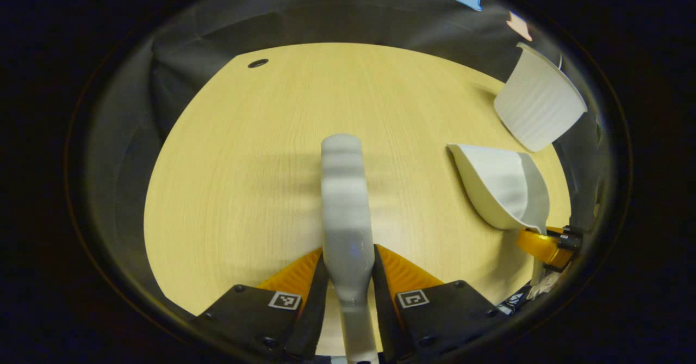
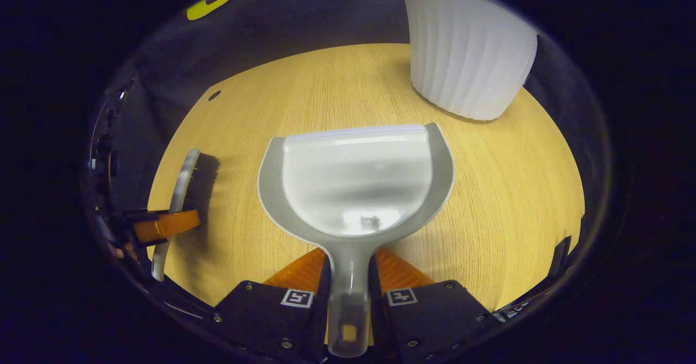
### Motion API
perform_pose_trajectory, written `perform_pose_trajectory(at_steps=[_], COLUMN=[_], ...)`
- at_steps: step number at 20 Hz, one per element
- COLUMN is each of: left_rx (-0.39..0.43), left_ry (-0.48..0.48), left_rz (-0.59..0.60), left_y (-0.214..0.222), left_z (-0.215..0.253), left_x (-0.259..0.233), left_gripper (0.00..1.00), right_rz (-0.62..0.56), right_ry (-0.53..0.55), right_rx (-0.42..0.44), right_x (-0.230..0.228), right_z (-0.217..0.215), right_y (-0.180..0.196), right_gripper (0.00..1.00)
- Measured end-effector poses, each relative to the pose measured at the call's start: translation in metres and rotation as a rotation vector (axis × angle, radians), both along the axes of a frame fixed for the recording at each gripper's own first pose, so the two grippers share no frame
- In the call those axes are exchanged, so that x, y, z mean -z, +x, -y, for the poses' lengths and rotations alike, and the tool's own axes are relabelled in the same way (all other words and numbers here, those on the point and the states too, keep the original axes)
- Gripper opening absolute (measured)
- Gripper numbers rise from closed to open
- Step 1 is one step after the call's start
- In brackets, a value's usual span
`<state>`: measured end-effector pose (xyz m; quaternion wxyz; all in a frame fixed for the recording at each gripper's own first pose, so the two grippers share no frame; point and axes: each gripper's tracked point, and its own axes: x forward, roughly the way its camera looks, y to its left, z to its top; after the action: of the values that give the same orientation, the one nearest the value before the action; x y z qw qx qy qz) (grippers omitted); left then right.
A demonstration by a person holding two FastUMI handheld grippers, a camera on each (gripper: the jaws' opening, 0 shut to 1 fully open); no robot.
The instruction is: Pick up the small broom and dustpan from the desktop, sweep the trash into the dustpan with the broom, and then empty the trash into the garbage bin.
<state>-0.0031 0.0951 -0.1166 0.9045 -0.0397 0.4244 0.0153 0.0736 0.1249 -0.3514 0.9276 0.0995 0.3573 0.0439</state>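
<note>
In the left gripper view my left gripper point(image 1: 348, 256) is shut on the small grey broom point(image 1: 343, 201), whose back reaches forward over the wooden desktop point(image 1: 239, 162). To its right the grey dustpan point(image 1: 503, 185) hangs tilted, with the right gripper point(image 1: 546, 244) behind it. In the right gripper view my right gripper point(image 2: 348, 259) is shut on the handle of the dustpan point(image 2: 356, 182), which is held level above the desktop point(image 2: 516, 190). A small speck of trash point(image 2: 372, 222) lies in the pan near the handle. The broom point(image 2: 191, 182), bristles dark, hangs at the left in the left gripper point(image 2: 163, 225).
A white ribbed garbage bin point(image 2: 467, 48) stands on the desk just beyond the dustpan's front right; the left gripper view has the bin point(image 1: 538, 105) at the far right. A cable hole point(image 1: 258, 63) sits near the far left desk edge. Black cloth walls the desk.
</note>
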Motion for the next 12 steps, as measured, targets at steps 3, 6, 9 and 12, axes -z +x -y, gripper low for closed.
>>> perform_pose_trajectory(at_steps=[3,6,9,12], left_rx=[0.014,0.02,0.016,0.007], left_ry=[0.028,0.035,0.032,0.05], left_rz=[0.027,0.047,0.082,0.134], left_y=[0.0,-0.003,-0.007,-0.008], left_z=[0.0,0.004,0.007,0.005], left_x=[-0.006,-0.017,-0.028,-0.046], left_gripper=[0.5,0.69,0.81,0.95], right_rz=[0.014,0.032,0.067,0.125], right_ry=[-0.003,0.006,0.012,0.014], right_rx=[-0.004,-0.01,-0.006,0.008], right_x=[-0.005,-0.014,-0.034,-0.058], right_z=[0.003,0.005,0.012,0.027], right_y=[-0.002,-0.005,-0.015,-0.02], right_gripper=[0.46,0.72,0.86,0.96])
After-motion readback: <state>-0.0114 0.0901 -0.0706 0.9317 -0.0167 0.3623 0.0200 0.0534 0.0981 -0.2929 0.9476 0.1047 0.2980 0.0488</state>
